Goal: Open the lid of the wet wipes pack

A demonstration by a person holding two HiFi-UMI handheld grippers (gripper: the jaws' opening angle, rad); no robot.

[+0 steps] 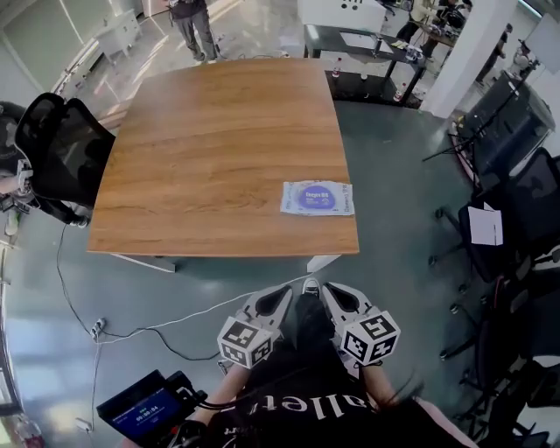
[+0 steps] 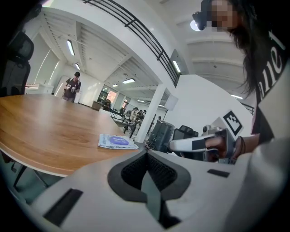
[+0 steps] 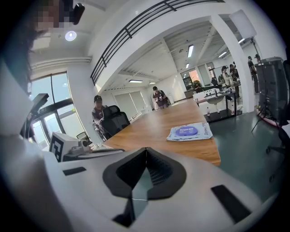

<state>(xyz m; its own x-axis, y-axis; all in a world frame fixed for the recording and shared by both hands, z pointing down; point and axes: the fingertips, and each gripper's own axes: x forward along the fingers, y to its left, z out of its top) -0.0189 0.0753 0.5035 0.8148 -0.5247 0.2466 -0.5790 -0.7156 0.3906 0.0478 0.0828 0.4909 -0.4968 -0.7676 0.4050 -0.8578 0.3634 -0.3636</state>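
Observation:
The wet wipes pack (image 1: 318, 198) is flat, white with a blue round label, and lies near the front right corner of the wooden table (image 1: 201, 149). It also shows in the left gripper view as the wipes pack (image 2: 117, 141) and in the right gripper view as the wipes pack (image 3: 190, 132). Its lid looks closed. My left gripper (image 1: 280, 296) and right gripper (image 1: 331, 291) are held close to my body, well short of the table edge. Both are shut with jaws meeting and nothing between them.
A black office chair (image 1: 61, 157) stands at the table's left. More chairs (image 1: 516, 219) and equipment stand on the right. A white cable (image 1: 175, 322) runs over the floor in front of the table. A person (image 1: 194, 26) stands beyond the far end.

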